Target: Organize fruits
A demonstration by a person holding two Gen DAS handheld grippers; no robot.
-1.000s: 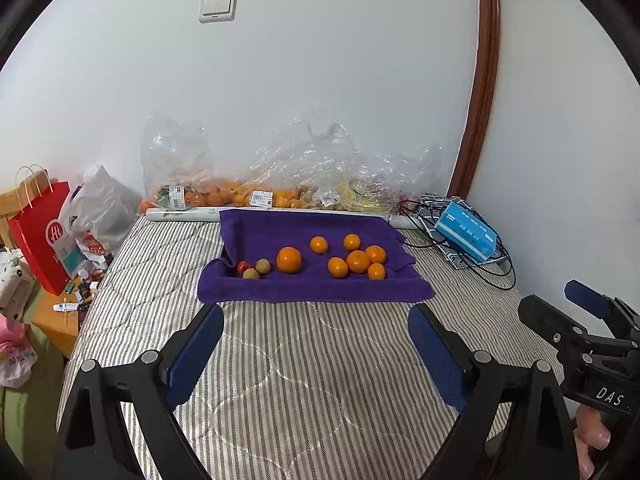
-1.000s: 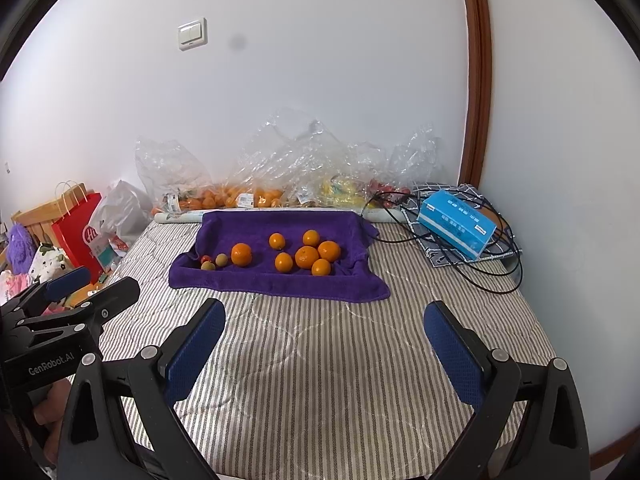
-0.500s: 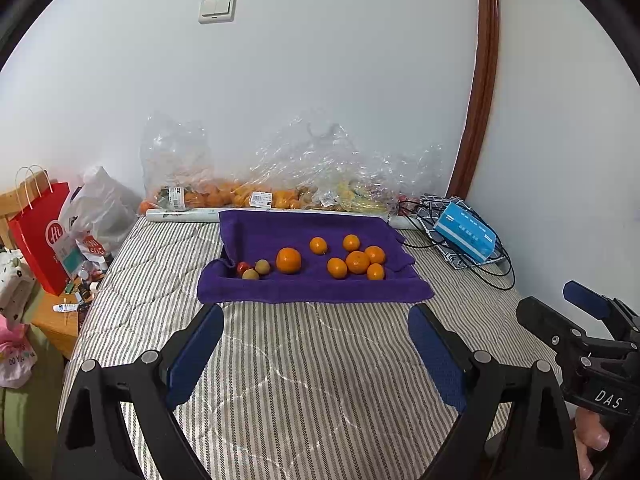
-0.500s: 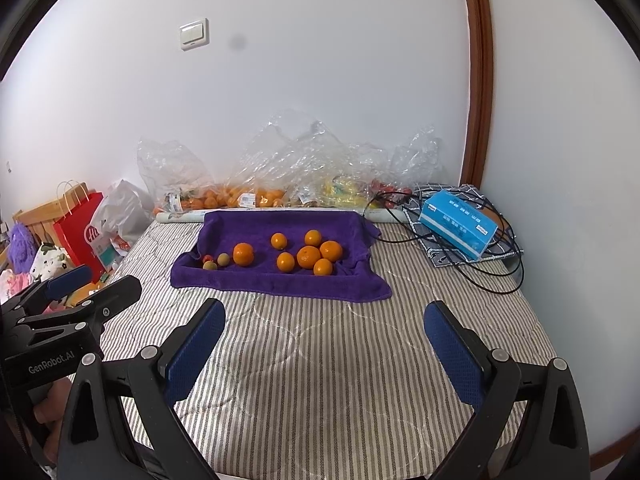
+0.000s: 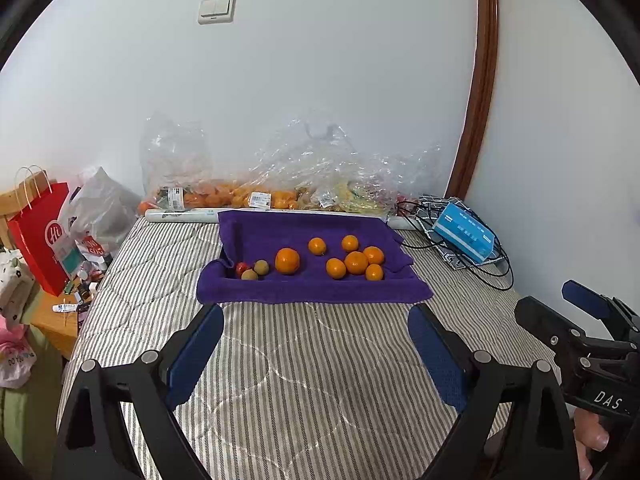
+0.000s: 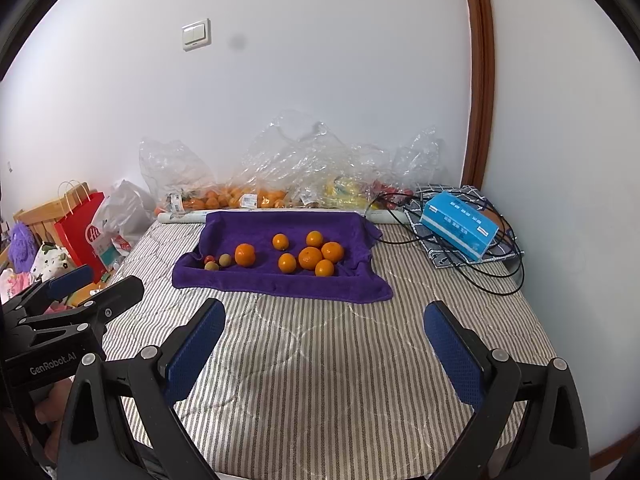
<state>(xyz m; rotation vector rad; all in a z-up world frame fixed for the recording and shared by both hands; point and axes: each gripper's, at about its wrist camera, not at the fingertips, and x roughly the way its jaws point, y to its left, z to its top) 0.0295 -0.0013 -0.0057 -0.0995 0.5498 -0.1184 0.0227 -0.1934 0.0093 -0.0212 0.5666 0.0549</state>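
Observation:
A purple towel (image 5: 280,292) (image 6: 260,284) lies on the striped mattress near the wall. On it sit several oranges: one large lone orange (image 5: 287,260) (image 6: 244,255), and a cluster (image 5: 356,262) (image 6: 310,257) to its right. At the towel's left are a small red fruit (image 5: 241,267) (image 6: 209,259) and two greenish-brown fruits (image 5: 261,267) (image 6: 225,259). My left gripper (image 5: 316,344) is open and empty, well short of the towel. My right gripper (image 6: 324,340) is open and empty, likewise short of it. Each gripper shows at the edge of the other's view.
Clear plastic bags with oranges and other fruit (image 5: 256,196) (image 6: 280,188) line the wall. A blue box (image 5: 464,236) (image 6: 460,230) lies on black cables at the right. A red paper bag (image 5: 40,236) (image 6: 80,232) and clutter stand left of the mattress.
Both views have shifted only slightly; the fruits and towel have not moved. Both grippers stay open.

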